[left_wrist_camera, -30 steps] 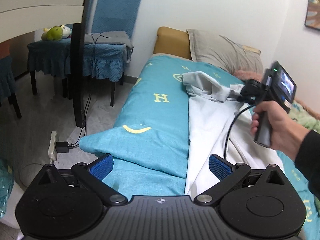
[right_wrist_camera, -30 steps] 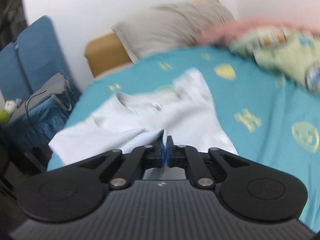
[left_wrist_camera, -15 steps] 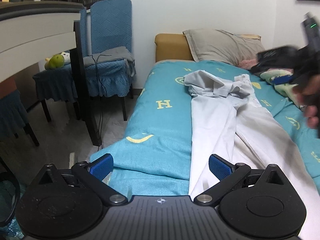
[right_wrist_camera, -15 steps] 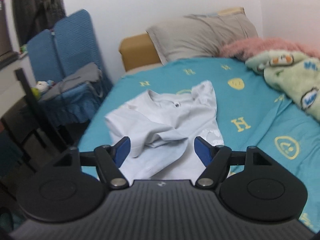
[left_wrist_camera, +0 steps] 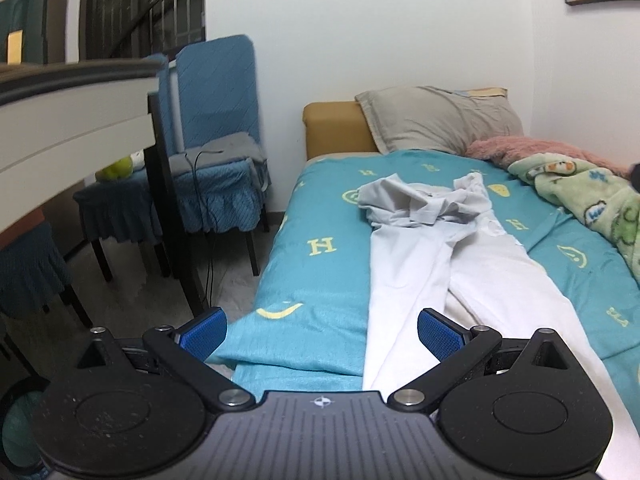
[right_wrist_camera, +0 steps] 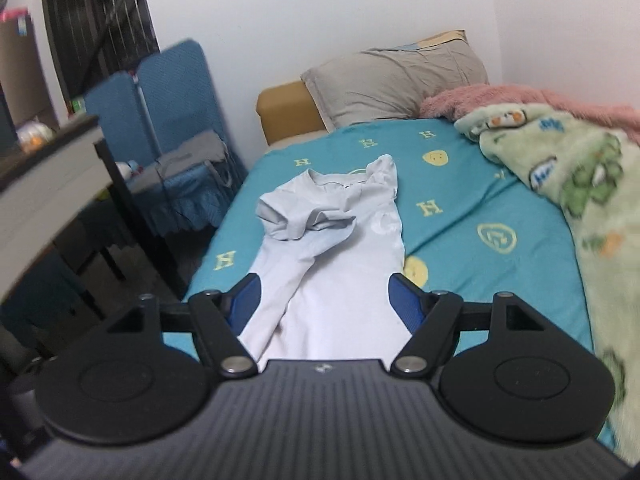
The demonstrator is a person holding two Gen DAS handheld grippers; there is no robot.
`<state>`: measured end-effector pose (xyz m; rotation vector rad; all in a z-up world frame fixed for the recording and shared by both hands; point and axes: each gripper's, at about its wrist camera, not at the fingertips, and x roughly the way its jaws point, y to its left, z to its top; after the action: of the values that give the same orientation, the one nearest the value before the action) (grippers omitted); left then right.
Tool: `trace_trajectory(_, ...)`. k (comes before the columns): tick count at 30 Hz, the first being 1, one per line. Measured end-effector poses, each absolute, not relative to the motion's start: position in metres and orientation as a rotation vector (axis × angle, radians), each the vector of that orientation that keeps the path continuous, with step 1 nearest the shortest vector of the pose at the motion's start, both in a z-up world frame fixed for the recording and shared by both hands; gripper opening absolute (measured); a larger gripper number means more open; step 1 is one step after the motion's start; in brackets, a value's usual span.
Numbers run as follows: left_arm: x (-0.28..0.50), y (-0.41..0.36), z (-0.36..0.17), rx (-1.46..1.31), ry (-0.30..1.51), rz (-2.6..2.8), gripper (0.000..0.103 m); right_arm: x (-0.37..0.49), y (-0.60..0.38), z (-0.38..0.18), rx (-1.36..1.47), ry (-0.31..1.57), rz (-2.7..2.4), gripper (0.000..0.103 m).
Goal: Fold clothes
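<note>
Garment: a pale grey-white shirt (left_wrist_camera: pixel 416 264) lay lengthwise on the bed (left_wrist_camera: pixel 320 276), collar end toward the pillow, hem end toward the cameras; in the right wrist view it (right_wrist_camera: pixel 340 264) ran straight up the middle of the frame.
Fold state: its left side was turned in over the body, and a short sleeve (right_wrist_camera: pixel 296 216) lay bunched across the chest; the far sleeve (right_wrist_camera: pixel 384 172) stuck up near the collar.
Left gripper (left_wrist_camera: pixel 322 330): jaws spread wide with nothing between the blue pads; it hung over the near left edge of the bed, the right pad (left_wrist_camera: pixel 440 338) above the shirt's lower part, the left pad above the bedsheet edge. Touching the cloth or not could not be told.
Right gripper (right_wrist_camera: pixel 324 300): jaws released and wide apart, empty, with the shirt's lower half showing between the pads; contact could not be told.
Bedsheet (right_wrist_camera: pixel 460 216): teal with yellow letters and smiley marks, lying under the shirt.
Pillow (left_wrist_camera: pixel 436 124): grey-beige, propped at the head of the bed against the wall.
Blankets: a green patterned blanket (right_wrist_camera: pixel 580 184) was heaped along the right side of the bed, a pink fuzzy one (right_wrist_camera: pixel 500 98) behind it, both apart from the shirt.
Beside the bed: blue covered chairs (left_wrist_camera: pixel 216 128) and a white-edged desk (left_wrist_camera: pixel 60 128) stood to the left.
</note>
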<state>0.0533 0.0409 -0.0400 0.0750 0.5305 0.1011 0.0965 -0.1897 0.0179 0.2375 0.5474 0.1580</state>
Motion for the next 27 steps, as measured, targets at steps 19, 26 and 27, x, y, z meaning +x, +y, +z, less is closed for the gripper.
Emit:
trace_trajectory(19,0.054,0.023,-0.040,0.096,0.580,0.110,0.103,0.045,-0.206,0.007,0.207,0.385,0.175,0.072)
trace_trajectory(26,0.060,0.019,-0.043,0.077,0.626,0.085,0.102,0.042,-0.206,0.006,0.193,0.359,0.177,0.072)
trace_trajectory(27,0.062,0.018,-0.044,0.073,0.635,0.081,0.102,0.043,-0.208,0.006,0.203,0.367,0.182,0.072)
